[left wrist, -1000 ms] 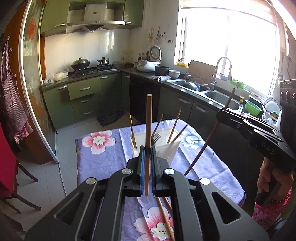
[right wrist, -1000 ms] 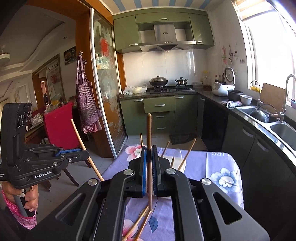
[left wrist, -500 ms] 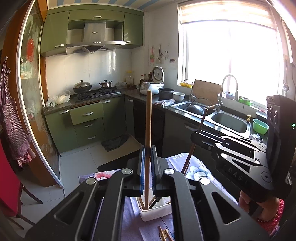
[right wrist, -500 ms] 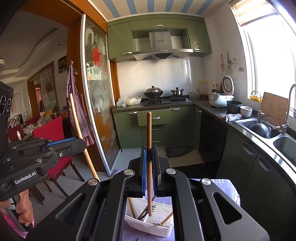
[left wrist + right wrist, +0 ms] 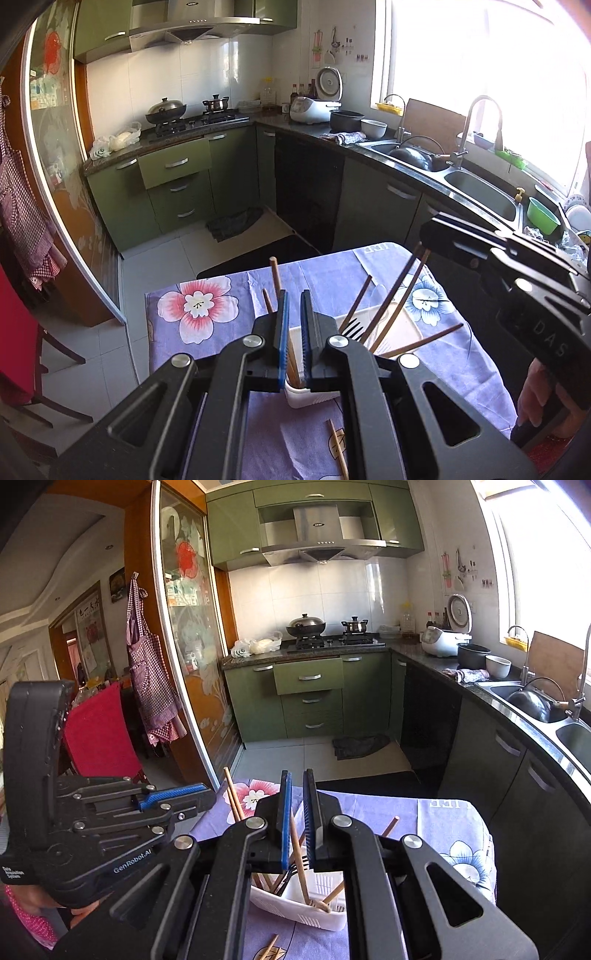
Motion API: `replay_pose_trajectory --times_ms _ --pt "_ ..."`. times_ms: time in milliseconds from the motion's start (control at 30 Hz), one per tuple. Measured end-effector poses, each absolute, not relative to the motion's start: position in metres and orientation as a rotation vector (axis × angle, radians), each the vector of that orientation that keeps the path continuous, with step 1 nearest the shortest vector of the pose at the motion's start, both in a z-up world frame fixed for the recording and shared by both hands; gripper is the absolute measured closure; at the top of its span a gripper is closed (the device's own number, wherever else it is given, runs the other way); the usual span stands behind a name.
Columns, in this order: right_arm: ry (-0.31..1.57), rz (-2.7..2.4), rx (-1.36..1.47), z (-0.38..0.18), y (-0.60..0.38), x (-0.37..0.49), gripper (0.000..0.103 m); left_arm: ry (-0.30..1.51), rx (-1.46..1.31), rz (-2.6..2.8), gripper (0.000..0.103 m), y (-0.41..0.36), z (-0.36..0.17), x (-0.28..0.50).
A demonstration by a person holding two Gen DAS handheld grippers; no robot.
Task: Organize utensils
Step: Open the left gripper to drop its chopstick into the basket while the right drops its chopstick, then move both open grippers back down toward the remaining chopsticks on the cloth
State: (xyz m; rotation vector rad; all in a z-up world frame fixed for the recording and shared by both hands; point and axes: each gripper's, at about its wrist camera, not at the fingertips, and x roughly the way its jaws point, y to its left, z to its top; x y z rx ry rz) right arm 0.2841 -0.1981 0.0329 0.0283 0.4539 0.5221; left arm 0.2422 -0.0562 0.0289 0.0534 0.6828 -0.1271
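Note:
A white utensil holder (image 5: pixel 314 397) stands on the purple floral tablecloth (image 5: pixel 207 291), just beyond both grippers; it also shows in the right wrist view (image 5: pixel 295 904). It holds several wooden chopsticks (image 5: pixel 391 306) and a black fork (image 5: pixel 354 326). My left gripper (image 5: pixel 292 295) is open and empty above the holder's left end. My right gripper (image 5: pixel 297 775) is open and empty above the holder, with a chopstick (image 5: pixel 299 856) standing loose between its jaws. Loose chopsticks lie on the cloth (image 5: pixel 338 448) in front of the holder.
The table's far edge meets a dark floor mat (image 5: pixel 258 254). Green cabinets (image 5: pixel 306 701), the stove and the sink counter (image 5: pixel 461 177) stand behind. A red chair (image 5: pixel 99 734) stands left of the table.
Both grippers came down over the holder and opened. The chopstick each held now stands in the holder.

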Motion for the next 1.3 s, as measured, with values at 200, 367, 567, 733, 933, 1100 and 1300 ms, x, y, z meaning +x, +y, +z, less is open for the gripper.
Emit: replay_pose_trajectory --times_ms 200,367,567,733,933,1100,1300 --pt "0.327 0.542 0.027 0.069 -0.214 0.220 0.091 0.647 0.055 -0.132 0.083 -0.057 0.044 0.199" --pt "0.294 0.534 -0.002 0.060 -0.235 0.157 0.088 0.738 0.034 -0.145 0.072 -0.059 0.012 0.163" --pt "0.423 0.470 0.015 -0.012 -0.270 0.113 0.076 0.956 -0.019 -0.205 0.073 -0.071 -0.076 0.149" --pt "0.580 0.427 0.080 -0.079 -0.300 0.111 0.076 1.099 -0.049 -0.193 0.073 -0.080 -0.139 0.160" --pt "0.649 0.406 0.195 -0.123 -0.334 0.109 0.076 1.189 -0.072 -0.164 0.077 -0.092 -0.177 0.177" --pt "0.656 0.393 0.240 -0.129 -0.353 0.111 0.076 1.197 -0.045 -0.128 0.081 -0.097 -0.186 0.184" --pt "0.667 0.396 0.268 -0.130 -0.358 0.117 0.076 1.219 -0.034 -0.114 0.083 -0.099 -0.194 0.191"
